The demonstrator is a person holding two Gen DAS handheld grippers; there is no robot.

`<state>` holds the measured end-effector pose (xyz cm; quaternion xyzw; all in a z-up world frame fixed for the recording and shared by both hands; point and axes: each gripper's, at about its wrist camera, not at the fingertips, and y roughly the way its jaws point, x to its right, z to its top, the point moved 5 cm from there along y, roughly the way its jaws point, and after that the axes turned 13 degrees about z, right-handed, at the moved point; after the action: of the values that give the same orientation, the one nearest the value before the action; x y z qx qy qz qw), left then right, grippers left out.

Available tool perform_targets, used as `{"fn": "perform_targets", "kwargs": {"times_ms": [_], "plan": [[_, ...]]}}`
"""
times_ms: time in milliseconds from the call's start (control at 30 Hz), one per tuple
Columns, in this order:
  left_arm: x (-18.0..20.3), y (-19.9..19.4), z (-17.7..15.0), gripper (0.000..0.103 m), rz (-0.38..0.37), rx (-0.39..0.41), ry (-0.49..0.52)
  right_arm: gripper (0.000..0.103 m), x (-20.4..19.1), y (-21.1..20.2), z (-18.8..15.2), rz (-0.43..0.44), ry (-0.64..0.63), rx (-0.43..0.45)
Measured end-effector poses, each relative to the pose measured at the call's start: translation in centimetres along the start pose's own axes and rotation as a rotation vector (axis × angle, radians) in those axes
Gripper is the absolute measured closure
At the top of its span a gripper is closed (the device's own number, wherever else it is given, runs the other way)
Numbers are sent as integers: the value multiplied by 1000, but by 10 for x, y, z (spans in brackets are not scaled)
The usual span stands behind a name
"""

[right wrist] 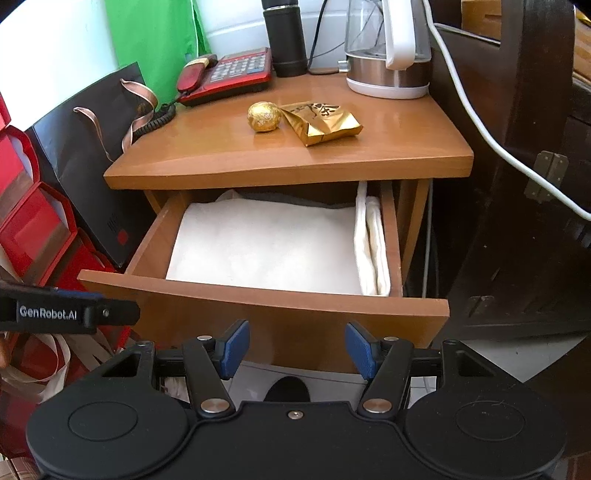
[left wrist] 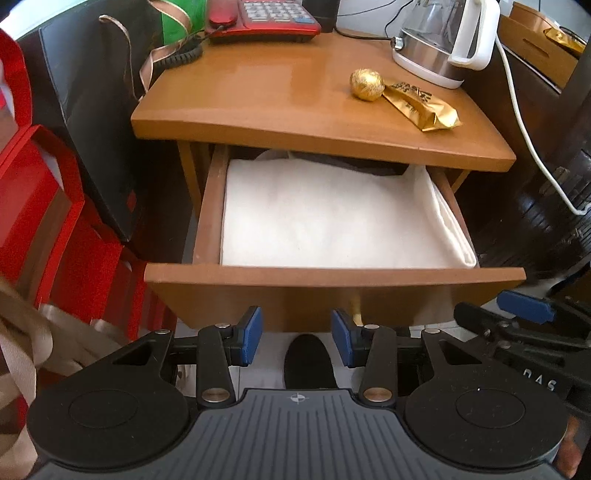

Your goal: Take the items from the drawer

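The wooden drawer [left wrist: 332, 275] [right wrist: 258, 295] of a small bedside table is pulled out. A folded white cloth [left wrist: 325, 218] [right wrist: 266, 247] fills it; something dark lies behind it under the tabletop. A gold foil ball [left wrist: 366, 84] [right wrist: 264, 116] and a gold packet [left wrist: 421, 103] [right wrist: 321, 122] lie on the tabletop [left wrist: 258, 92] [right wrist: 221, 147]. My left gripper [left wrist: 297, 332] is open and empty, just in front of the drawer front. My right gripper [right wrist: 297, 349] is open and empty, in front of the drawer. The right gripper also shows in the left wrist view [left wrist: 524, 310].
A red telephone [left wrist: 258, 18] [right wrist: 225, 74], an electric kettle [left wrist: 443, 40] [right wrist: 388, 48] and a black flask [right wrist: 284, 37] stand at the back of the tabletop. A black gift bag [left wrist: 92, 122] [right wrist: 85, 158] and red boxes [left wrist: 33, 199] stand left. Dark wooden furniture [right wrist: 517, 184] stands right.
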<state>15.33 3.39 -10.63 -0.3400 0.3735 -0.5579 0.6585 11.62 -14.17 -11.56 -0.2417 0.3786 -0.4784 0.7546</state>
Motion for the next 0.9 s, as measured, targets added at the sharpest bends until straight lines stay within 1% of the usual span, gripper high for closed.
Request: {"fn": "perform_targets", "kwargs": {"times_ms": [467,633,900], "plan": [[1,1,-17,59,34,-1,18,47,-3,-1,-7,-17,-4,-21],[2,2,-20,59,60,5,39,47,-3,0,-8,-24,-2,-24],[1,4,-21,59,56,-1,34,47,-4,2,-10,-21,-3,-34]]}}
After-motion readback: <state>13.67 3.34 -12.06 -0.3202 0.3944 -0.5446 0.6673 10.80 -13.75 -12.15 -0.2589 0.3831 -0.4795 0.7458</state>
